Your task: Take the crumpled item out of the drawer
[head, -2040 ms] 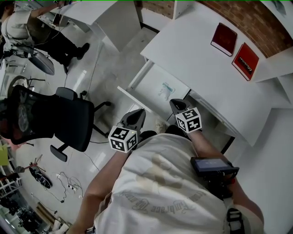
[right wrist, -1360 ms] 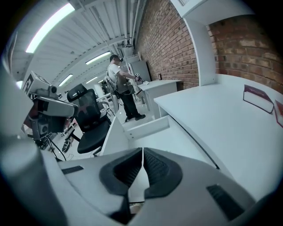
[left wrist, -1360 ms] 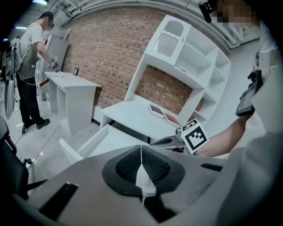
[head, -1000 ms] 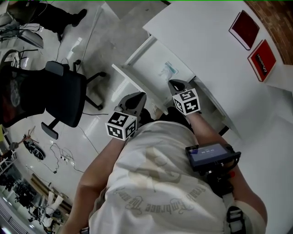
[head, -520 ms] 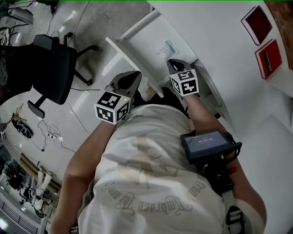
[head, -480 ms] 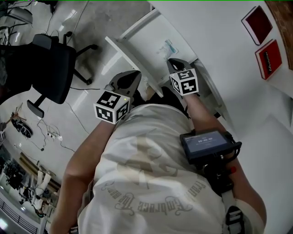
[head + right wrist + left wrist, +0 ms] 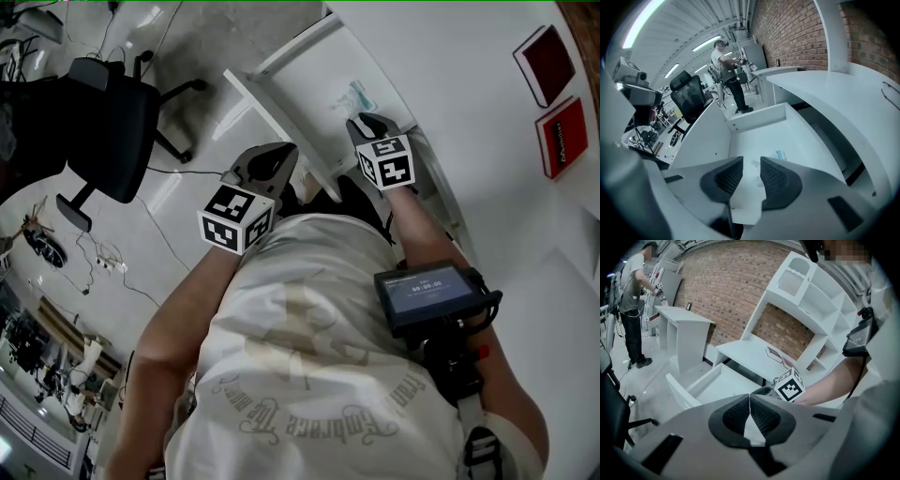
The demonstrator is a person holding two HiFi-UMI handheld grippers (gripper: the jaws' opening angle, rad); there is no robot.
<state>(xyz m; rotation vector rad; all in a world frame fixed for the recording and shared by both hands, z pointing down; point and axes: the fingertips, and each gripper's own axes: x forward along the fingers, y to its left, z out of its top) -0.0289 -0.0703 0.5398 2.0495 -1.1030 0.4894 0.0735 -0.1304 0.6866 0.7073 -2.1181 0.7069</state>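
Far along the white floor of the open drawer (image 7: pixel 272 101) lies the crumpled item (image 7: pixel 778 154), pale with a bluish patch. The right gripper (image 7: pixel 751 161) hangs over the drawer just near of it. Its jaws are opening, a narrow gap between them. The item shows just past the right jaw's tip, and a clear fold may reach into the gap, though that is hard to tell. No pad presses on it. The left gripper (image 7: pixel 750 397), jaws together and empty, is outside the drawer front. To the right is the desk (image 7: pixel 450 75) with two red books (image 7: pixel 547 64). A black office chair (image 7: pixel 103 112) stands well apart, left.
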